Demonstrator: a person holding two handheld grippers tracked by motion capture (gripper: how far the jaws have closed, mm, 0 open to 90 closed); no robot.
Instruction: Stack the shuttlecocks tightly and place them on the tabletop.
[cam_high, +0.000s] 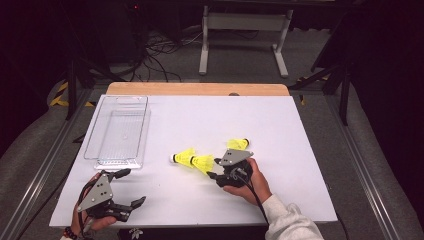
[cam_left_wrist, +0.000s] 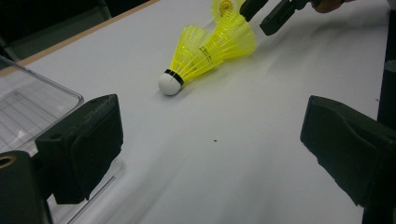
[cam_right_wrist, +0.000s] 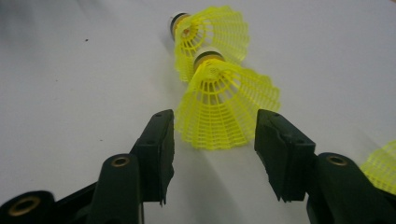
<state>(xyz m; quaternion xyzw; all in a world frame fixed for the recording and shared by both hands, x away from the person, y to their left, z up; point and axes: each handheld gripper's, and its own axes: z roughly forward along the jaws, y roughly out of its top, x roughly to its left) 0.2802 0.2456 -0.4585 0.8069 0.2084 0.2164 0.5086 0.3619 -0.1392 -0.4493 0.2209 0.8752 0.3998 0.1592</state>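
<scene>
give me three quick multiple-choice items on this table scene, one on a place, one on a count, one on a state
1. Where does the clear tray sit on the table?
A. left side
B. right side
C. centre

2. How many yellow shuttlecocks are there?
A. one
B. three
C. five

3. How is the right hand-held gripper?
A. open
B. shut, empty
C. holding the tray

Answers:
1. A, the high view shows it by the left edge.
2. B, first, second, third.
3. A, its jaws stand apart at the second shuttlecock's skirt.

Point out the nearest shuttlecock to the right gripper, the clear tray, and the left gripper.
nearest shuttlecock (cam_right_wrist: 226, 105), right gripper view, on its yellow skirt.
clear tray (cam_high: 95, 131), high view, on its left wall.
left gripper (cam_high: 129, 187), high view, midway between its jaw tips.
</scene>
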